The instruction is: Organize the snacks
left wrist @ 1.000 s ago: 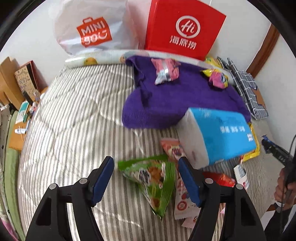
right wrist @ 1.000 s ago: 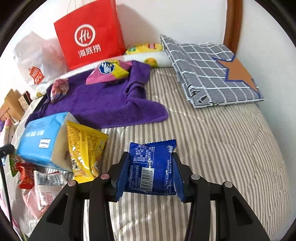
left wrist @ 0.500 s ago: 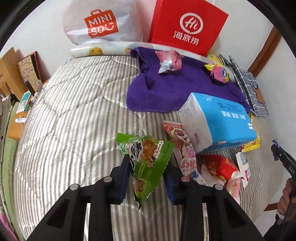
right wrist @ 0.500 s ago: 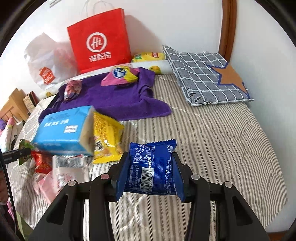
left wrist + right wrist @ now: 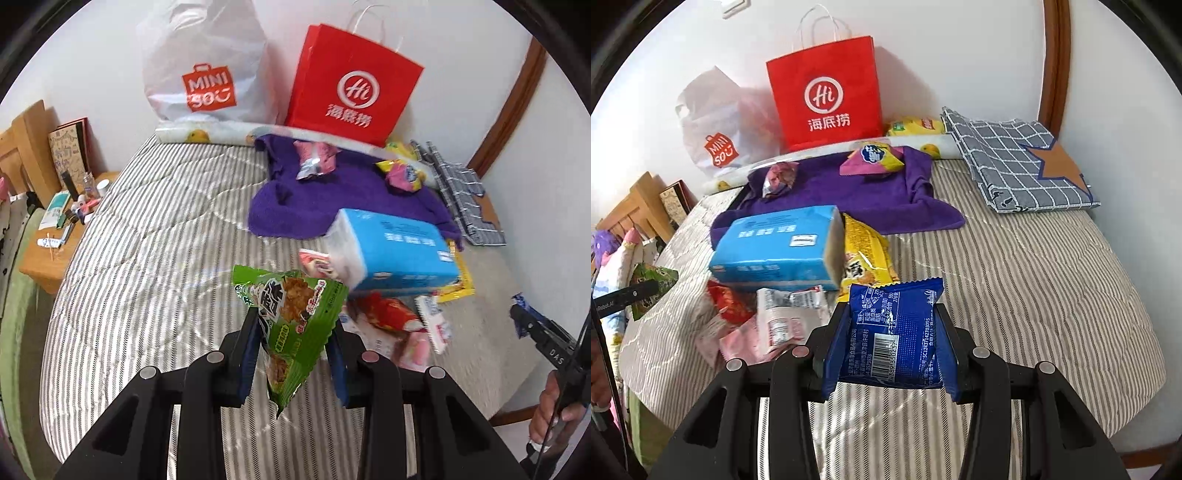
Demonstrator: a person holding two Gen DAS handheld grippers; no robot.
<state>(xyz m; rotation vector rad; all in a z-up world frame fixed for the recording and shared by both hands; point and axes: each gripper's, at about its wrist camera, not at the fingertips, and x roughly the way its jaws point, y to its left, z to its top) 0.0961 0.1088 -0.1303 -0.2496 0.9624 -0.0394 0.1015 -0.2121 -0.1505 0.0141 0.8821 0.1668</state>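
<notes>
A green snack packet (image 5: 295, 317) is grasped between the pads of the left hand-held gripper (image 5: 293, 354) and held clear above the striped bed (image 5: 147, 266). A blue snack packet (image 5: 894, 332) is clamped in the right hand-held gripper (image 5: 890, 350), also off the bed, beside the snack pile (image 5: 768, 317) under the blue tissue pack (image 5: 775, 247).

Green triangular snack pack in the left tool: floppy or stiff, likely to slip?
The green snack pack probably flexes: its lower tip hangs free below the left tool. Likely light, puffed film with chips pictured. Glossy wrapper pinched only mid-body, so it may swivel or slide if jerked.
</notes>
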